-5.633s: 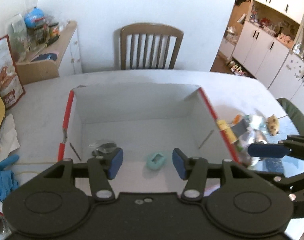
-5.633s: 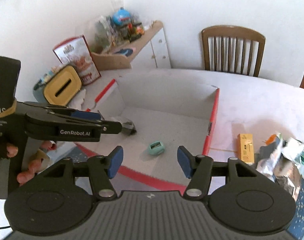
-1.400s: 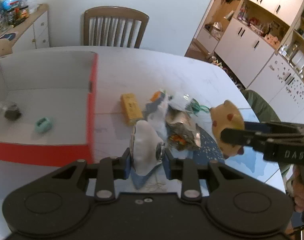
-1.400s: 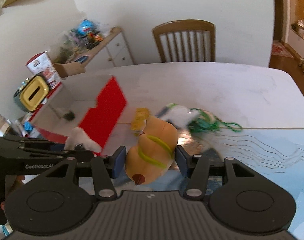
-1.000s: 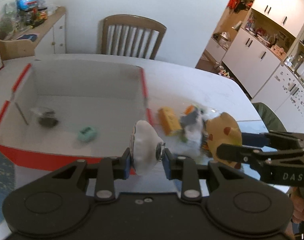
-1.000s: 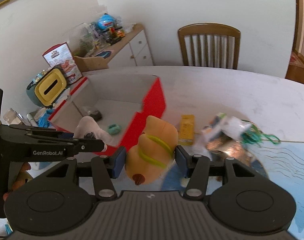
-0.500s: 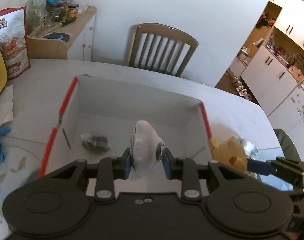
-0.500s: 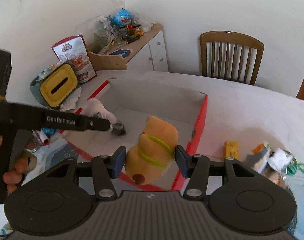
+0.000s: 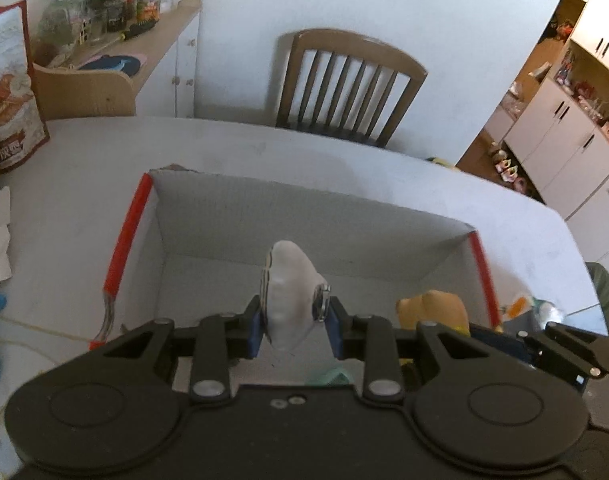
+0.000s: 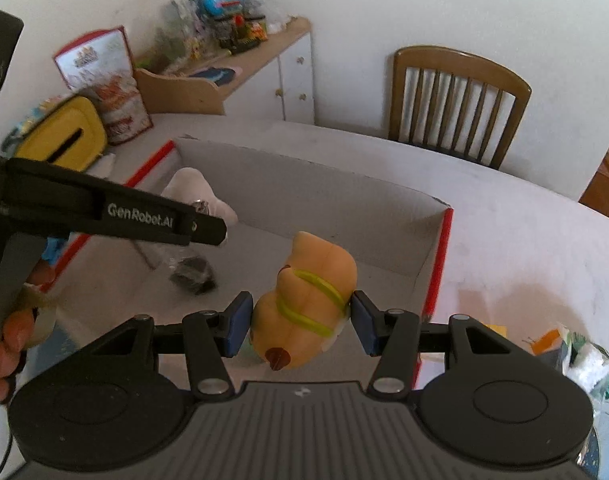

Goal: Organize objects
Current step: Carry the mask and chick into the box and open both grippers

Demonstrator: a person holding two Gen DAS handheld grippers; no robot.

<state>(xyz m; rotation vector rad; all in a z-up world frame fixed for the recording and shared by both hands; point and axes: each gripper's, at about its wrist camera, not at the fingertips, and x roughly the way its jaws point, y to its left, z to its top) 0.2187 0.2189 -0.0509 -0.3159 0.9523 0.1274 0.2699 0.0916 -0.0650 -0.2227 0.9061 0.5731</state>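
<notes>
My left claw (image 9: 293, 325) is pinching a white soft toy (image 9: 288, 292) between its blue pads, with a small metal ring on the toy pressed against the right pad. It hangs above the floor of the open cardboard box (image 9: 304, 216), roughly at the middle. My right claw (image 10: 300, 322) is clamped on an orange plush (image 10: 304, 300) with a yellow-green band across it, held over the right half of the same box, near the red-edged wall (image 10: 440, 264).

I judge the step in hand to be the drop: both toys are over the box and only need letting go. To do it well I would lower each claw until the toy is just above the floor, then spread the pads slowly so nothing bounces out. I want the white toy clear of the dark little object (image 10: 192, 274) lying at the left of the floor, and of the mint-green thing (image 9: 330, 376) peeping out under my left claw. The orange plush sits close to the wall, so I would nudge it inward first. The claws are near each other; releasing one at a time seems safer. The rest of the clutter (image 10: 576, 352) waits on the counter (image 10: 524, 240) to the right.
</notes>
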